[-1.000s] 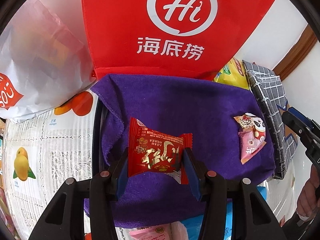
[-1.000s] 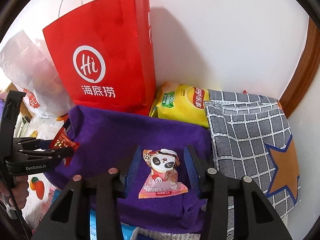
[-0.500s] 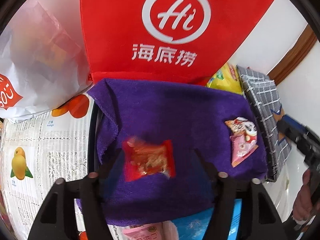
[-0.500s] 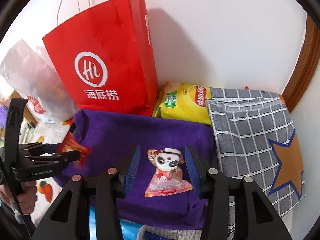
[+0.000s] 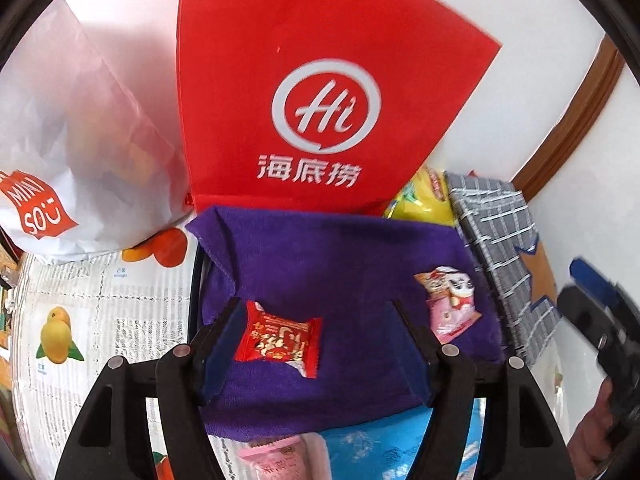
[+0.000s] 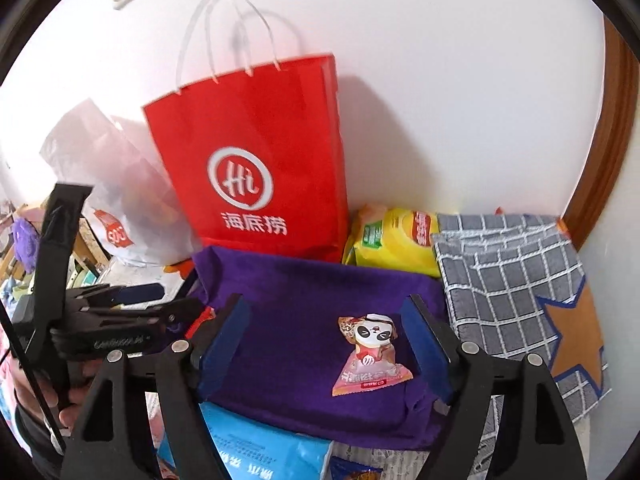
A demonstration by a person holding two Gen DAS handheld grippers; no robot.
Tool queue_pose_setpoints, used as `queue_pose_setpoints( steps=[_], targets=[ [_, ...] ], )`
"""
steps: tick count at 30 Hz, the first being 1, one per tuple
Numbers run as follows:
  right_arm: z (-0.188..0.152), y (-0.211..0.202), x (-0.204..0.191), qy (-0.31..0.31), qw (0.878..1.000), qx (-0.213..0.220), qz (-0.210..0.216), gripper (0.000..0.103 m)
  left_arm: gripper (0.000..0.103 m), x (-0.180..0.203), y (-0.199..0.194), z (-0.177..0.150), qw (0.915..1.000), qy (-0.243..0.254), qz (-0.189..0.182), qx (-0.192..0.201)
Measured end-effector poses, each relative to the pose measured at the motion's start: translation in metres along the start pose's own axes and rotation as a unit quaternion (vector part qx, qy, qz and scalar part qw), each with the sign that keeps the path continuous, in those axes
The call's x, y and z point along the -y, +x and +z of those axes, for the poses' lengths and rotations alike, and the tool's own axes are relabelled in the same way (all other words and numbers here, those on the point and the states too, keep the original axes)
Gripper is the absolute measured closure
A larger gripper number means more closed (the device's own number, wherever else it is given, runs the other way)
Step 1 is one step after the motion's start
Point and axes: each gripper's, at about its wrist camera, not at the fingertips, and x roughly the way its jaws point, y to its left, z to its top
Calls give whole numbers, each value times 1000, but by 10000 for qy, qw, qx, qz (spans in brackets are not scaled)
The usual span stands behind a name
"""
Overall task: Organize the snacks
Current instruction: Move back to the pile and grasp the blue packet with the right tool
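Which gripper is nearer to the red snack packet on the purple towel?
Left. The left gripper is open around the red snack packet; the right gripper is open around the panda packet further along the purple towel.

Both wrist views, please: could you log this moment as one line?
left gripper: open | right gripper: open | red snack, panda snack: on purple cloth

Black tool, blue-padded fingers
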Motion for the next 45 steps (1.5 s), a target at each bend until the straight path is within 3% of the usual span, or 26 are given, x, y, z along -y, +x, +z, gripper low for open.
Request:
queue_pose_setpoints(
  steps=[8, 15, 22, 26, 29, 33, 45],
  targets=[
    [-42, -38, 4, 413, 9989, -167, -149, 25, 34, 10, -20, -2, 9999, 17, -140, -54],
    [-89, -71, 23, 572, 9957, -298, -659, 25, 34, 31, -46, -9, 9996, 243, -160, -18],
    [-130, -79, 20, 359, 9976, -391, -443, 25, 28, 46, -82, -23, 9987, 390, -210, 258],
    [-146, -60, 24, 356, 9965, -539, -521, 25, 28, 43, -82, -41, 9983, 561, 65, 138],
    [-153, -42, 32, 479, 9955, -705, -422, 33, 28, 30, -77, -54, 9986, 474, 240, 28],
    [-162, -18, 42, 598, 9931, -942, -368, 39, 28, 12, -69, -69, 9990, 320, 287, -138],
    [-172, 29, 46, 534, 9898, -1320, -93, 42, 28, -14, -61, -96, 9986, 82, 415, -322]
  ],
)
